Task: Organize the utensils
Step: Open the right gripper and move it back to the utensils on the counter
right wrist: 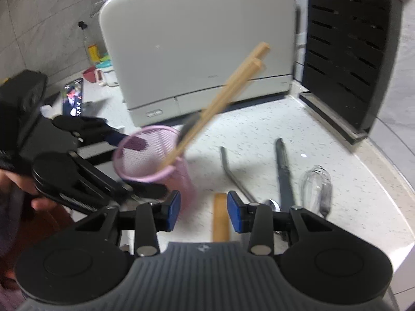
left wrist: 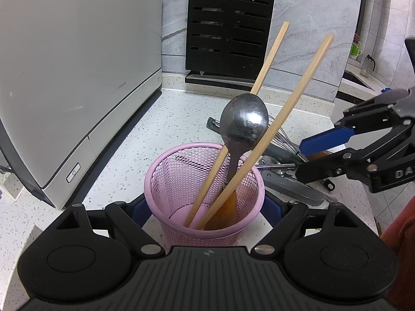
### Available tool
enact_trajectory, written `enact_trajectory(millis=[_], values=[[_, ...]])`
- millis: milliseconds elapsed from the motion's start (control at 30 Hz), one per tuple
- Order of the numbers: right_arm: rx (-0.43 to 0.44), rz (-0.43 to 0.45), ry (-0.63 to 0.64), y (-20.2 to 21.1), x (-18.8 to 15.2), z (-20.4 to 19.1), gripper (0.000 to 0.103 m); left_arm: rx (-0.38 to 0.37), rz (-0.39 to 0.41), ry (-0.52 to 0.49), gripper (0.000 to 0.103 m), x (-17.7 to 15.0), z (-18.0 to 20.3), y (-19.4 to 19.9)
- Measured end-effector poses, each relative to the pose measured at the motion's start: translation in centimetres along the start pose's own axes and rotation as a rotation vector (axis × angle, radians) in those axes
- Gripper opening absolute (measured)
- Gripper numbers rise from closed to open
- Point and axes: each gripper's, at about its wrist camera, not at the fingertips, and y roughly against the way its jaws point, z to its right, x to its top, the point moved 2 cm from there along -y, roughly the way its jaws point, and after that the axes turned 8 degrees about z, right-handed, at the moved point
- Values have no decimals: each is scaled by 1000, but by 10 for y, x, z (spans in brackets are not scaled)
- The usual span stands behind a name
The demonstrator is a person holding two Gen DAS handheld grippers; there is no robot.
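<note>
Left wrist view shows my left hand-held gripper (left wrist: 205,208) clamped around the pink mesh cup (left wrist: 205,194), its blue pads pressed on either side of the cup wall. Two wooden chopsticks (left wrist: 234,134) and a metal spoon (left wrist: 243,127), bowl end up, stand leaning inside it. The cup sits on the speckled white tabletop (left wrist: 155,129), with a white appliance (left wrist: 77,64) to its left and a black slotted rack (left wrist: 228,26) behind. From the right wrist view, my right hand-held gripper (right wrist: 203,211) is released, its jaws partly apart, with a flat wooden utensil (right wrist: 221,217) lying between the pads without either touching it. Beyond it on the tabletop lie a grey handled tool (right wrist: 284,171), a whisk (right wrist: 316,184) and a bent metal rod (right wrist: 230,165).
</note>
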Motion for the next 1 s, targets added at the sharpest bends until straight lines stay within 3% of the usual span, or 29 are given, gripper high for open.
enact_trajectory(millis=[167,500,700,1000], values=[[-41,-35,12,-9,-12,11,25,1,0,-1,99,0,1,-1],[-25,-147,91,-32,-33,-2,25,-1,-1,3,99,0,0,2],[-62,-175,103,-35,-39,-4,25,-1,-1,3,99,0,0,2],[-115,-160,90,-44,-14,12,25,-1,0,1,99,-1,0,3]])
